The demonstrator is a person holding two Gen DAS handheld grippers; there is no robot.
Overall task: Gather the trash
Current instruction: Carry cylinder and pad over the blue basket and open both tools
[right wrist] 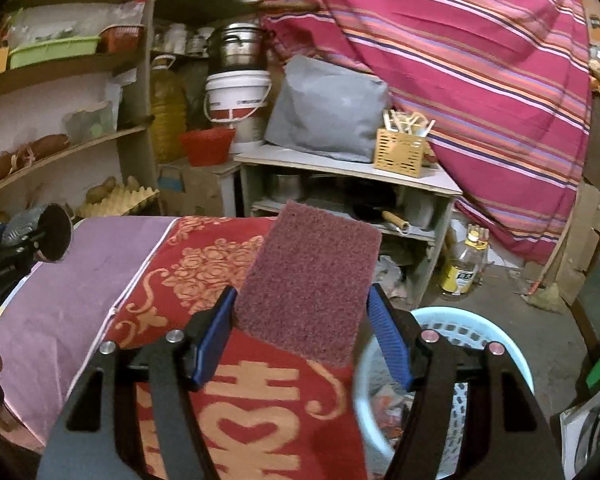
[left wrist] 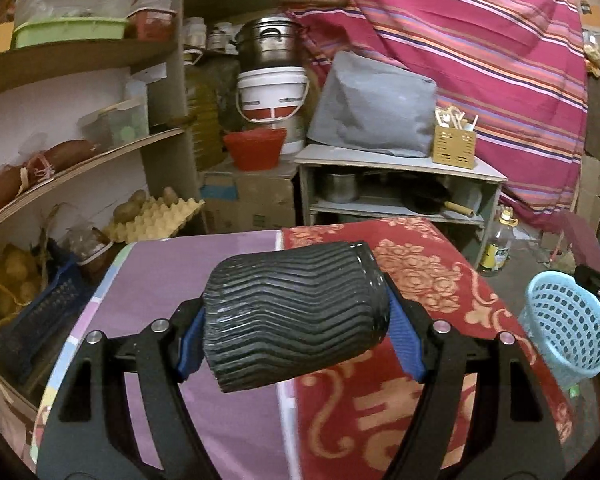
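Holding: left gripper (left wrist: pixel 296 332) jaws clamp ribbed black cup (left wrist: pixel 296 316) — light, crushable, grip mid-body.
Right gripper (right wrist: pixel 300 332): pinching maroon scrub pad (right wrist: pixel 308 280) — floppy, beside blue basket (right wrist: pixel 440 316).

Basket (right wrist: pixel 440 316) mouth lies open beside the table (right wrist: pixel 80 300).

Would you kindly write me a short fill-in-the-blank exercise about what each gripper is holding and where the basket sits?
1. The left gripper is shut on a ribbed ____ cup.
2. The right gripper holds a maroon scouring ____.
3. The light blue basket sits to the ____ of the red cloth in the right wrist view.

Missing words: black; pad; right
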